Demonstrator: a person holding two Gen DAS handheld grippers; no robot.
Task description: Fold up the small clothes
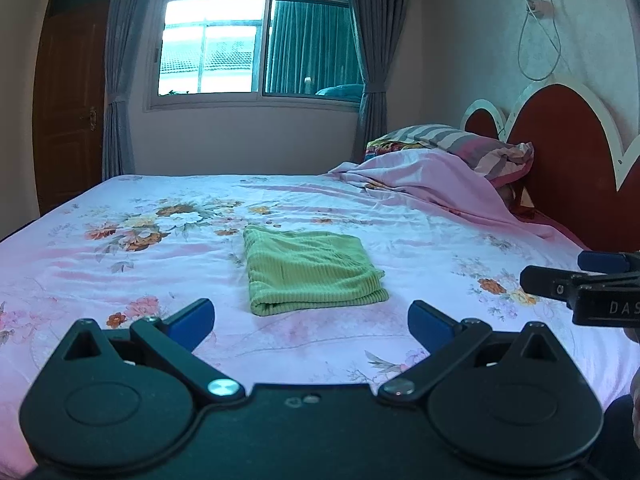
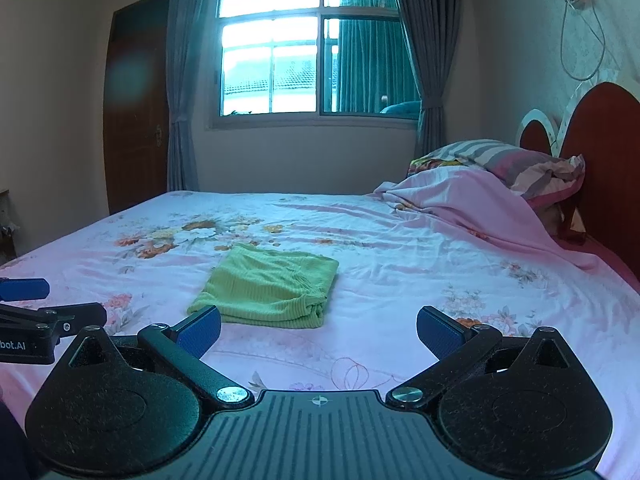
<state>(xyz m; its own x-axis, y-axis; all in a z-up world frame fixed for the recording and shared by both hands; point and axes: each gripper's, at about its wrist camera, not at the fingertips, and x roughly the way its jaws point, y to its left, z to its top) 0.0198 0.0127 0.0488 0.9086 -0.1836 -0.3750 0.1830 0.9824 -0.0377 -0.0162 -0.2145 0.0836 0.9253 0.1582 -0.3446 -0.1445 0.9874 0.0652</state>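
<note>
At the far left of the room a brown wooden door (image 1: pixel 68 112) is being shown closed, and beside it grey curtains (image 1: pixel 118 68) are being held back from the window (image 1: pixel 256 32), so that daylight is being let onto the bed. Across the bed a pink floral bedsheet (image 1: pixel 120 264) is being kept spread flat, which is judged to be why it is being used as the folding surface. Near its middle a green ribbed garment (image 1: pixel 310 270) is being left lying as a compact rectangle, its doubled edge turned toward the cameras; the folding is judged to be done or nearly so. The left gripper (image 1: pixel 311 316) is being held just short of that garment, its blue pads spread wide apart and nothing being gripped, probably because the cloth has been let go. The right gripper (image 2: pixel 319 326) is likewise being held with its fingers parted and empty, the garment lying just ahead and slightly to its left. Further right, a crumpled pink blanket (image 1: pixel 432 184) and a striped pillow (image 1: pixel 460 142) are being kept pushed against the red headboard (image 1: pixel 568 160), apparently so that the working area is being left free.
</note>
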